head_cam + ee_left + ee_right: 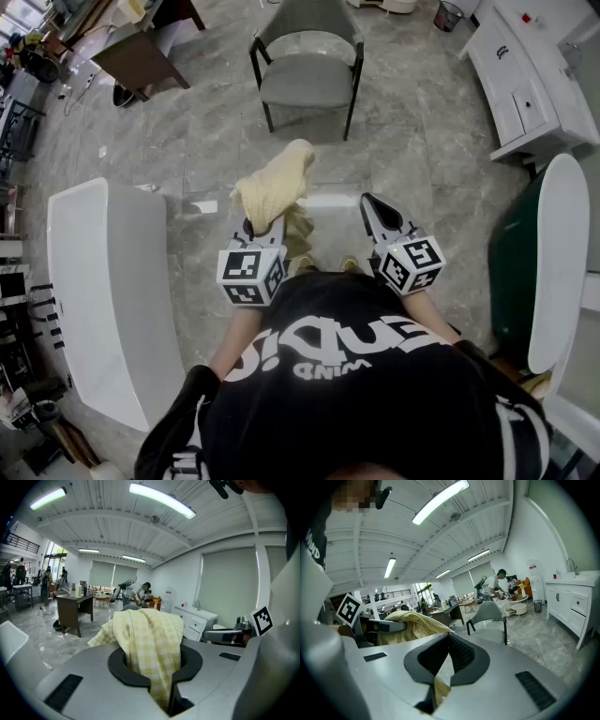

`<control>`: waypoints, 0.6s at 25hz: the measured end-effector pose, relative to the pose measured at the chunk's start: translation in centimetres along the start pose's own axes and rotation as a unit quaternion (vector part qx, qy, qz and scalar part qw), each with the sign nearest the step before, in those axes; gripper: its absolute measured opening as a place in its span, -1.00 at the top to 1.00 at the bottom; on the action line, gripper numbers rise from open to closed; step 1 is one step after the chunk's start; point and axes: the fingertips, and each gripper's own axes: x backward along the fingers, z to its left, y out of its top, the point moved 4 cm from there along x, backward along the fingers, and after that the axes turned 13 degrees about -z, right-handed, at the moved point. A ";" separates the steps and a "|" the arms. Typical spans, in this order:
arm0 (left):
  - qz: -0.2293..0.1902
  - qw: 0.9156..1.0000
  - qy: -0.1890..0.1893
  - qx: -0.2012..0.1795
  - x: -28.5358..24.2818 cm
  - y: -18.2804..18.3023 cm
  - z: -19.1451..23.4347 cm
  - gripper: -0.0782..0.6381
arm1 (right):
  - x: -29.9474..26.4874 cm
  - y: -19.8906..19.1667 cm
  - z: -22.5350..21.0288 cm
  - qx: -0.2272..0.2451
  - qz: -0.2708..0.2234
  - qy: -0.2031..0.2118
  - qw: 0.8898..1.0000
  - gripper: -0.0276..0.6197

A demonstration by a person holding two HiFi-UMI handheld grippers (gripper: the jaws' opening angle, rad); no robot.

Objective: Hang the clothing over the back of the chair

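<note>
A pale yellow checked garment (275, 184) hangs bunched from my left gripper (263, 225), which is shut on it. In the left gripper view the cloth (151, 634) fills the space between the jaws of that gripper (153, 649) and droops over them. My right gripper (378, 208) is level with it on the right, its jaws shut with nothing held. In the right gripper view the tips of the right gripper (449, 637) meet. The grey chair (308, 64) with a black frame stands ahead on the floor, facing me; the chair (490, 616) is also in the right gripper view.
A long white table (112, 291) runs along my left. A white cabinet (525, 75) stands at the back right, and a white-and-green piece of furniture (558, 262) is close on my right. A brown desk (141, 56) is at the back left. Marble floor lies between me and the chair.
</note>
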 end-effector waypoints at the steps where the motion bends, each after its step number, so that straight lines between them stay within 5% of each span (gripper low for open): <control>1: 0.000 1.000 0.001 0.000 -0.2 0.0 0.2 0.58 | -0.2 0.0 0.0 0.001 0.001 0.000 1.000 0.87; 15: -0.003 1.000 -0.010 0.011 -2.0 -0.3 4.6 0.58 | -4.3 0.0 0.6 0.012 -0.011 -0.010 1.000 0.87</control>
